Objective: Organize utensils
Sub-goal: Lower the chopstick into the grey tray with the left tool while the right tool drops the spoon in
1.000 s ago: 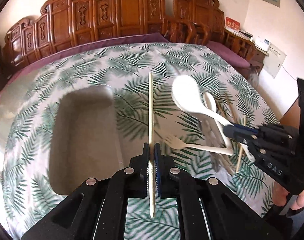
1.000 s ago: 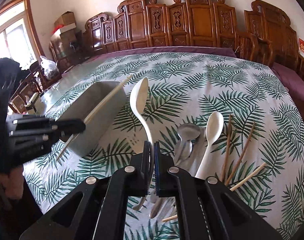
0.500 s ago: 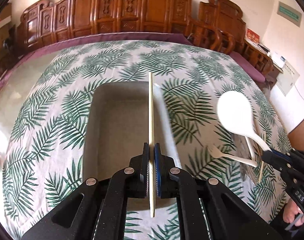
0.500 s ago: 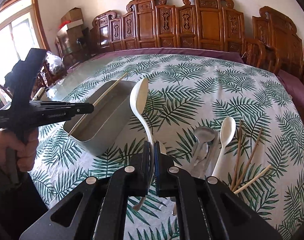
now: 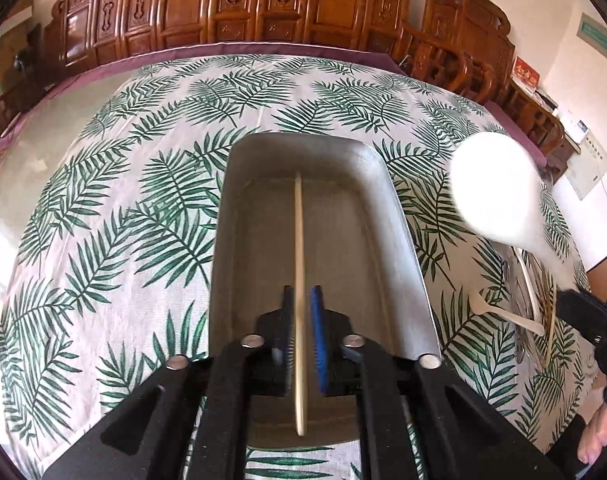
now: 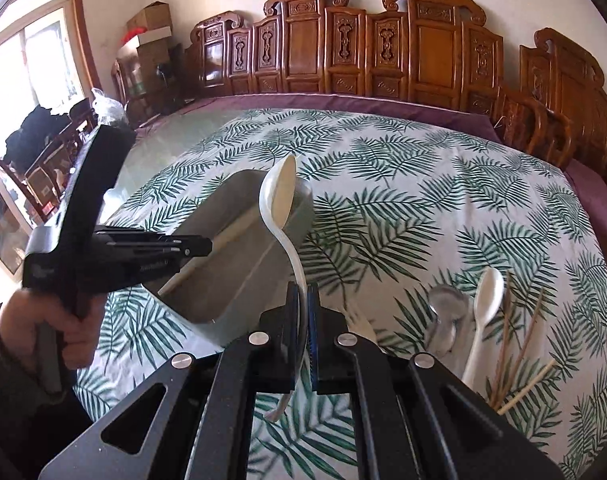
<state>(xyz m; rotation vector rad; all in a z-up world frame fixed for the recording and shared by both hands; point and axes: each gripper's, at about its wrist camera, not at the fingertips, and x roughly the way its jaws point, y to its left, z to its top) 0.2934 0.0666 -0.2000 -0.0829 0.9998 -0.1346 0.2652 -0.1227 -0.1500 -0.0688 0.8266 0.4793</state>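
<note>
A wooden chopstick (image 5: 298,240) lies lengthwise between the jaws of my left gripper (image 5: 301,300), over the inside of the long metal tray (image 5: 399,240). The jaws are opening, and a thin gap shows on each side of the stick. My right gripper (image 6: 302,292) is shut on the handle of a large white spoon (image 6: 279,200), bowl upward, beside the tray's (image 6: 223,280) near right side. In the right wrist view the left gripper (image 6: 207,246) points into the tray with the chopstick (image 6: 231,232). The left wrist view shows the white spoon (image 5: 499,188) at the right.
On the leaf-print cloth, right of the tray, lies a pile: metal spoons (image 6: 447,304), a small white spoon (image 6: 487,296), several chopsticks (image 6: 511,340) and a pale fork (image 5: 503,314). A person's hand (image 6: 75,332) grips the left tool. Carved wooden chairs ring the table's far side.
The left gripper has moved over the tray and sunk toward it, and its jaws have loosened around the chopstick. The right gripper has carried the white spoon left toward the tray.
</note>
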